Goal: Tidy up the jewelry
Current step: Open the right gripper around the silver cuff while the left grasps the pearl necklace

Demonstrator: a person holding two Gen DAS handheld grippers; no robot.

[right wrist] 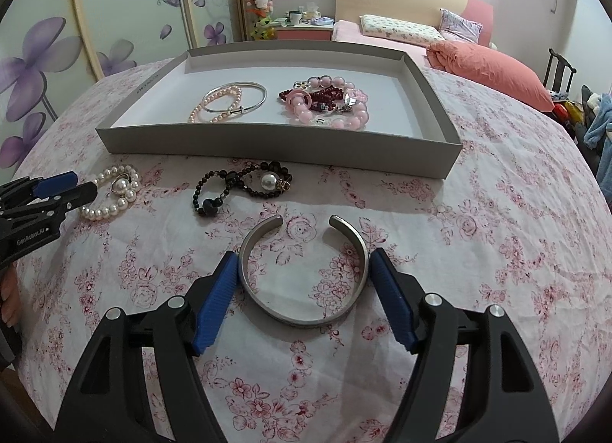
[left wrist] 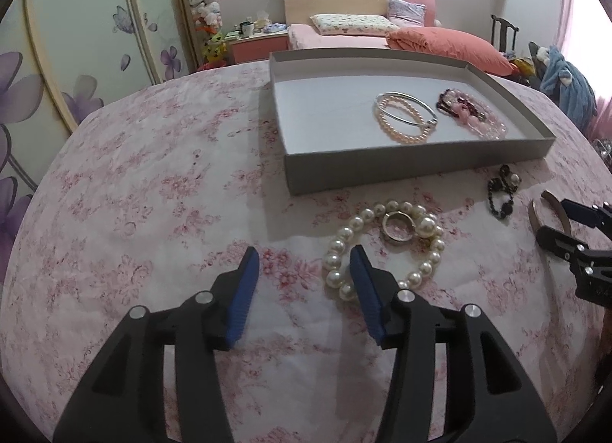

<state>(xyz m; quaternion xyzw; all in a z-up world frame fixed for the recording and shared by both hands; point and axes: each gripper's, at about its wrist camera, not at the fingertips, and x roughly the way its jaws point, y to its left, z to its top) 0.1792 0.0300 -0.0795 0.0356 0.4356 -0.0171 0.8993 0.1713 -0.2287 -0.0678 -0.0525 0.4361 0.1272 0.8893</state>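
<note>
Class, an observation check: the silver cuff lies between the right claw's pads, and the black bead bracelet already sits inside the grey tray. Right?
Not quite. The black bead bracelet lies on the floral cloth in front of the grey tray, as the right wrist view shows. The silver cuff does lie between the right claw pads.

Tray wall (right wrist: 267,144) blocks ahead; cloth (left wrist: 134,213) leftward free

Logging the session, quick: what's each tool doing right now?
Left tool: open, nothing held, beside the white pearl bracelet.
Right tool: closed on the silver cuff bangle, which lies on the tablecloth.
</note>
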